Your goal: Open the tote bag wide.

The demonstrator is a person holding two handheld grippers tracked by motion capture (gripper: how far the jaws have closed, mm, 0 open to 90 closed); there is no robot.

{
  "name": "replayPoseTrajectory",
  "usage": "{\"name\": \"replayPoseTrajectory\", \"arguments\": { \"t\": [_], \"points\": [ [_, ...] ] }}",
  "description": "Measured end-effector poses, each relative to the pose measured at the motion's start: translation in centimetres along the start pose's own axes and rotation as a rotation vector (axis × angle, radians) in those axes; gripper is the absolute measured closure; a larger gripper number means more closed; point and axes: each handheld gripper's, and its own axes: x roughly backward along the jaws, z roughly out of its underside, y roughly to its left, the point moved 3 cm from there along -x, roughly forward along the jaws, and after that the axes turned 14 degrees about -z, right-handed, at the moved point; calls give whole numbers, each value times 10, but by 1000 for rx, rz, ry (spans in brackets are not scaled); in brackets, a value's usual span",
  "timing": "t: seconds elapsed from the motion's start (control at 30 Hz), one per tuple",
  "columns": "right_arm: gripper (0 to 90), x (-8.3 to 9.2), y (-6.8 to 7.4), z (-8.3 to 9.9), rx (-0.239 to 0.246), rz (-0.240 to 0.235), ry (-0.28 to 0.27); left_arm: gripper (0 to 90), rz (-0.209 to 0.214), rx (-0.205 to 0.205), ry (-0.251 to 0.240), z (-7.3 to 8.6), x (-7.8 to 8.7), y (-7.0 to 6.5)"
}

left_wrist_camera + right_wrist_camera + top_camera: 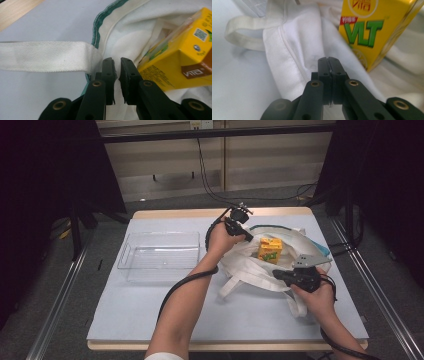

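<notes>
A white tote bag [246, 268] lies crumpled on the right half of the table, its mouth held apart. A yellow drink carton [270, 250] stands in that mouth. My left gripper [248, 238] is at the bag's far rim, shut on the green-edged hem beside a handle strap [45, 56]; the carton [180, 62] lies just right of its jaws. My right gripper [276, 273] is at the near rim, jaws pressed together on a fold of the white cloth [294, 50], with the carton [367, 27] close behind them.
A clear plastic tray [159, 256] sits on the left half of the pale blue mat [150, 310]. A loose handle loop [239, 37] trails off the bag's near side. Black cables run from both grippers, and dark frame posts flank the table.
</notes>
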Motion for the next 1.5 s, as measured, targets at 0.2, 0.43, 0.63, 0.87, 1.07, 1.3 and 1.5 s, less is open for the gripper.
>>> {"name": "replayPoseTrajectory", "arguments": {
  "t": [0.2,0.43,0.63,0.87,1.07,1.3,1.5],
  "points": [
    [886,-4,0,7,-8,-9,26,820,-4,30,8,3,-6,4],
    [835,1,0,4,-19,14,-5,776,20,19,-16,-2,7,1],
    [768,7,0,-2,-31,35,-38,682,47,18,-66,-10,26,1],
    [634,15,0,-9,-51,49,-64,569,39,-31,-88,-19,42,-8],
    [557,20,2,-15,-60,53,-78,473,69,-60,-91,-24,46,-19],
    [463,25,2,-15,-96,50,-83,397,93,-128,-78,-27,40,-34],
    [389,24,2,-15,-108,45,-75,332,101,-179,-58,-29,36,-40]
  ]
}}
